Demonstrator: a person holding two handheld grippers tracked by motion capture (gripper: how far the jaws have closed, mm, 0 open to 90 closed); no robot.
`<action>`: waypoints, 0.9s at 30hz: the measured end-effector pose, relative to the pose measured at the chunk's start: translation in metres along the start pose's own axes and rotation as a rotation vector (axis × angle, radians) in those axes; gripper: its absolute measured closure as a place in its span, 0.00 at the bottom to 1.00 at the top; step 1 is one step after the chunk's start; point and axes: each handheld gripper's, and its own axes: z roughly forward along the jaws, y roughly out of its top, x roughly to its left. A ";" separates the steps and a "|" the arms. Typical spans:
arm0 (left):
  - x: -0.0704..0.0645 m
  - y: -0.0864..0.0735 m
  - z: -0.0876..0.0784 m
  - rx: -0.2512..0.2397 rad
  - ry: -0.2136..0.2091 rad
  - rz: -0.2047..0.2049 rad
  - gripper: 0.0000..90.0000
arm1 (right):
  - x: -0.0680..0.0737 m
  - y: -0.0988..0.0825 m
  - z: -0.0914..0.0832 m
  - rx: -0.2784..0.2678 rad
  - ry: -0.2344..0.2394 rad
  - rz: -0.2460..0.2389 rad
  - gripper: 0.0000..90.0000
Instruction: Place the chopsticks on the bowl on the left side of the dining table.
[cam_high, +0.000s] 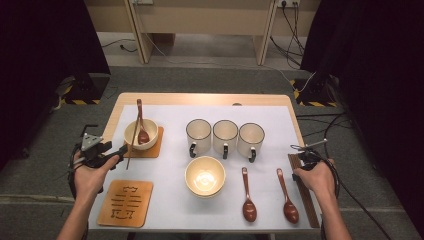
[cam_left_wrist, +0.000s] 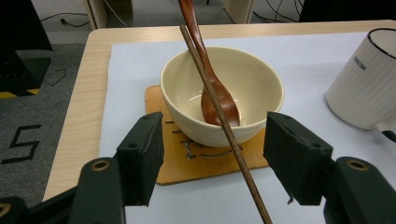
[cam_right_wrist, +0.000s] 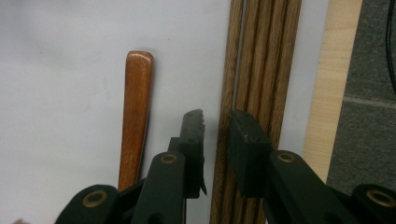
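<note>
A cream bowl (cam_high: 141, 134) stands on a wooden coaster (cam_high: 156, 147) at the left, with a brown spoon (cam_high: 142, 134) in it. One chopstick (cam_high: 131, 147) leans across its rim. My left gripper (cam_high: 122, 149) is open in front of the bowl (cam_left_wrist: 243, 79). The chopstick (cam_left_wrist: 233, 140) runs between the wide jaws and touches neither. At the right edge lies a row of chopsticks (cam_high: 306, 195). My right gripper (cam_high: 301, 165) hovers low over their far end. Its jaws stand narrowly apart astride the leftmost chopstick (cam_right_wrist: 224, 154), with a thin gap still showing.
A second cream bowl (cam_high: 205, 175) sits mid-table, behind it three white mugs (cam_high: 225, 136). Two brown spoons (cam_high: 248, 197) (cam_high: 287, 197) lie at the front right; one handle (cam_right_wrist: 135, 116) is just left of my right gripper (cam_right_wrist: 217, 123). An empty coaster (cam_high: 125, 202) lies front left.
</note>
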 end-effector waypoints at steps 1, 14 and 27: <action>0.000 0.000 0.000 0.000 -0.001 0.001 0.41 | 0.000 0.000 0.001 0.004 0.000 -0.002 0.84; -0.003 0.000 0.000 -0.002 -0.002 0.011 0.41 | 0.009 0.006 0.008 0.054 -0.010 0.001 0.88; -0.004 -0.001 0.000 -0.001 0.004 0.020 0.41 | 0.013 0.008 0.007 0.140 -0.013 -0.009 0.90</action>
